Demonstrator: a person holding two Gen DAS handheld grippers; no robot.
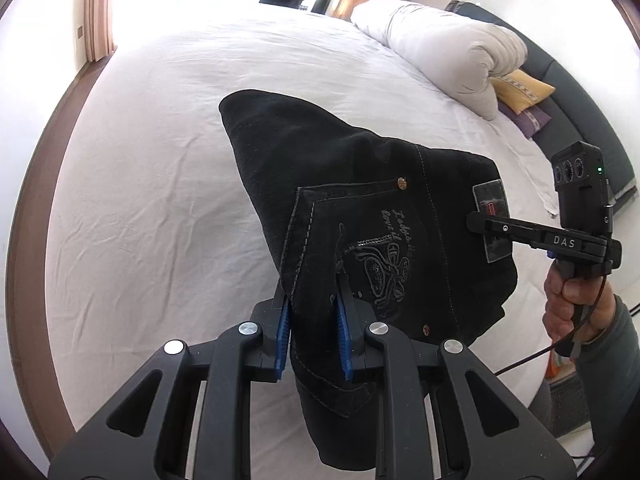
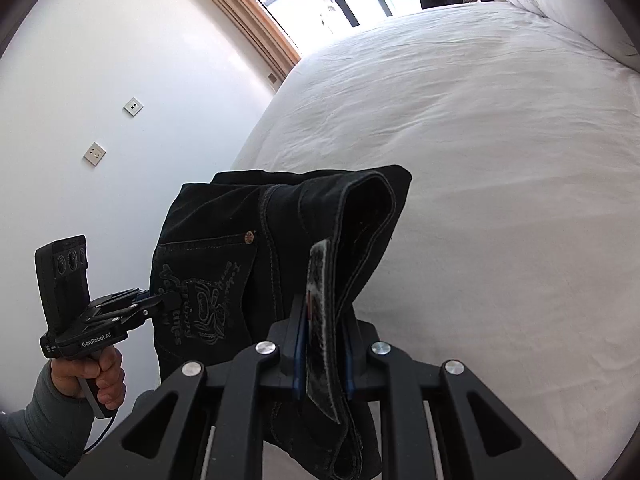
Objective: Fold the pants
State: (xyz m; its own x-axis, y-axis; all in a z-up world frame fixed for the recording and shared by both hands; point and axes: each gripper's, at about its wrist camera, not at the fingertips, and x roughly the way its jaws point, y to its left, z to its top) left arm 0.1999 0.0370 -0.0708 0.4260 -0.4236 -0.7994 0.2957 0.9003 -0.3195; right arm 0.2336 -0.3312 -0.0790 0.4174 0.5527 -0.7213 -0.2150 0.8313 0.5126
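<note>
The black jeans (image 1: 360, 216) hang folded above the white bed (image 1: 160, 184), held up by 2 grippers. The left gripper (image 1: 312, 320) has its jaws clenched on the edge by the embroidered back pocket (image 1: 372, 256). The right gripper (image 2: 322, 344) has its jaws clenched on the waistband at the leather patch (image 2: 318, 300). A rolled white duvet (image 1: 444, 44) lies beyond the jeans.
</note>
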